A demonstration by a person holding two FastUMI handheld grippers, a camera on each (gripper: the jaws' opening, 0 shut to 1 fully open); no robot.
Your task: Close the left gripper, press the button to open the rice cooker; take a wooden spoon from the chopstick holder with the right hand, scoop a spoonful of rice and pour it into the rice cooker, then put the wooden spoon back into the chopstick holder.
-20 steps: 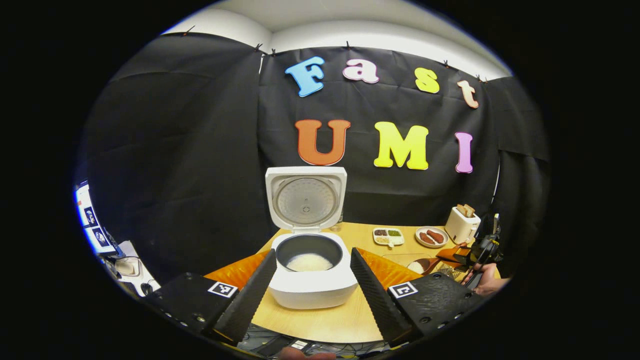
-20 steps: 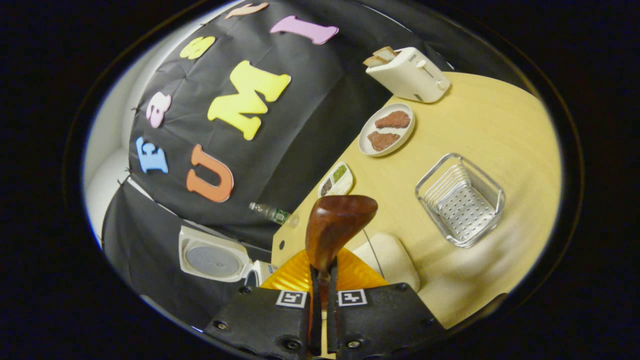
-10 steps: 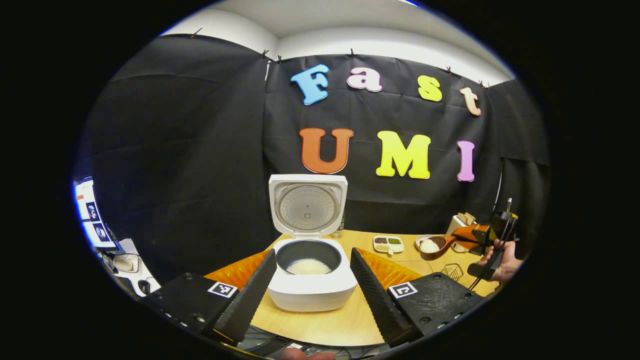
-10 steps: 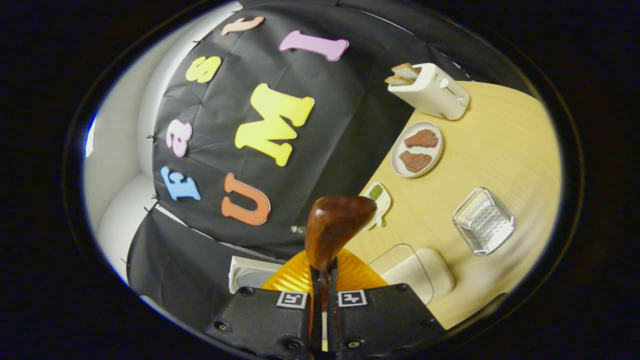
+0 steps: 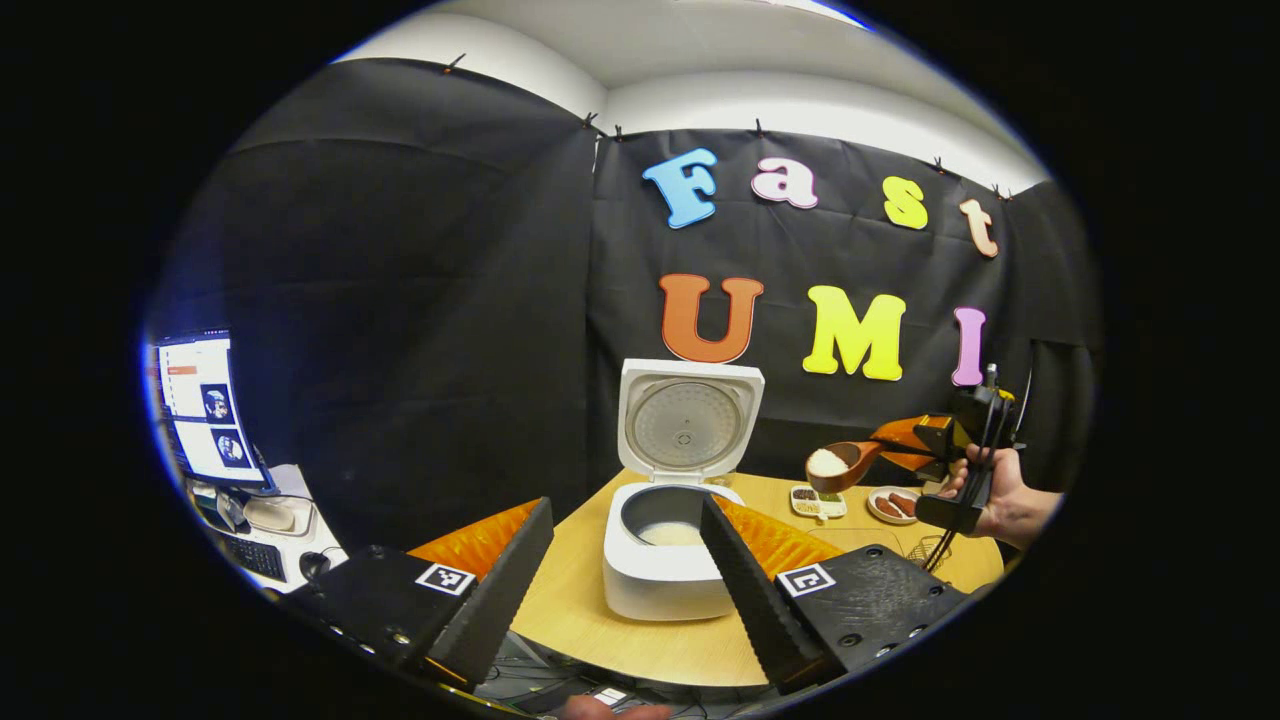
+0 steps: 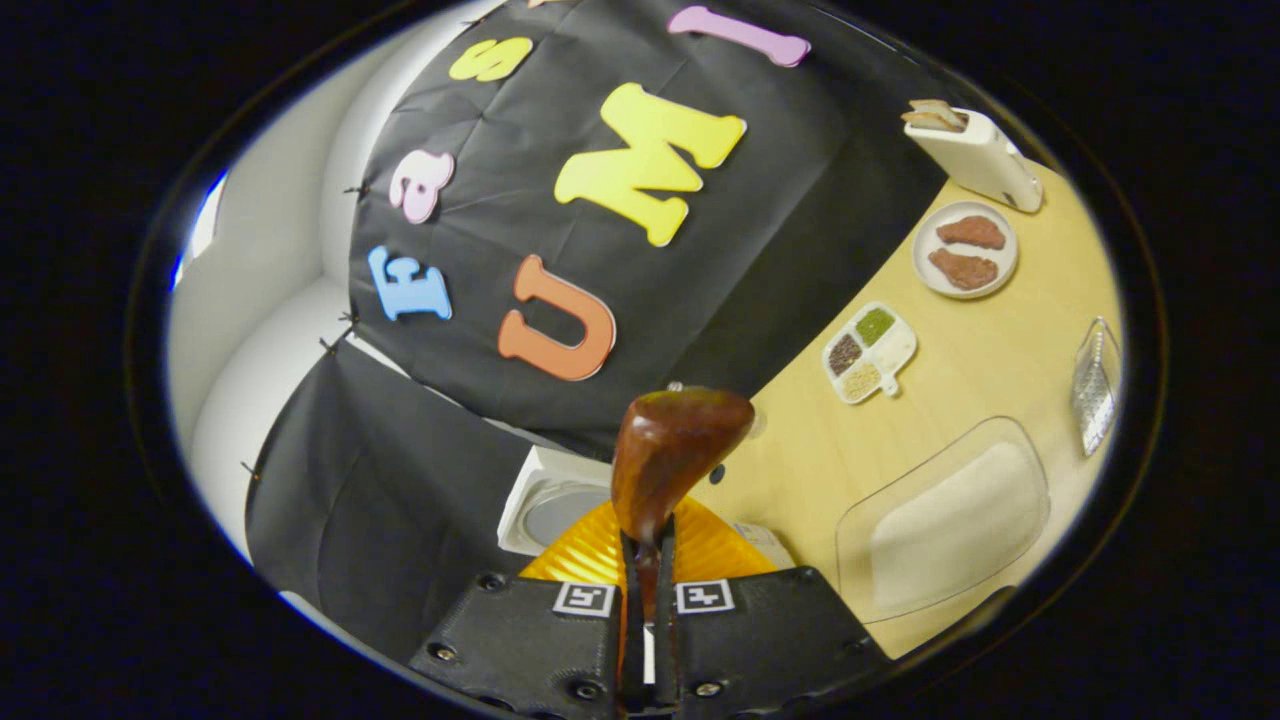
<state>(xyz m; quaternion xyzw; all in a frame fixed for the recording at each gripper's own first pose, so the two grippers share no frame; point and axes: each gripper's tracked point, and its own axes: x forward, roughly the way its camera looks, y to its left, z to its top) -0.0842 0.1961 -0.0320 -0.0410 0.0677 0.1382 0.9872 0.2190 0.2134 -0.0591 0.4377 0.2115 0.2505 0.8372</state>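
Spoon (image 5: pixel 838 464): wooden, bowl heaped with white rice, held level in the air above the table (image 5: pixel 640 640), to the right of the cooker (image 5: pixel 665 560) and well apart from it. In the right gripper view the spoon's (image 6: pixel 672 455) bowl shows from behind, handle pinched between the right gripper's (image 6: pixel 644 640) two fingers, which press on it from both sides.

Right gripper (image 5: pixel 925 448): in the left gripper view, carried by a hand (image 5: pixel 1005 495).

Cooker: white, lid (image 5: pixel 688 420) upright and open, rice lying in the pot.

Left gripper (image 5: pixel 625 570): jaws spread wide, holding nothing, low in front of the cooker.

Table, further items: rice tray (image 6: pixel 945 520), divided dish (image 6: pixel 868 352), plate (image 6: pixel 966 250) with two brown pieces, toaster (image 6: pixel 975 150), wire rack (image 6: pixel 1095 385).

Off-table, left: monitor (image 5: pixel 205 405).
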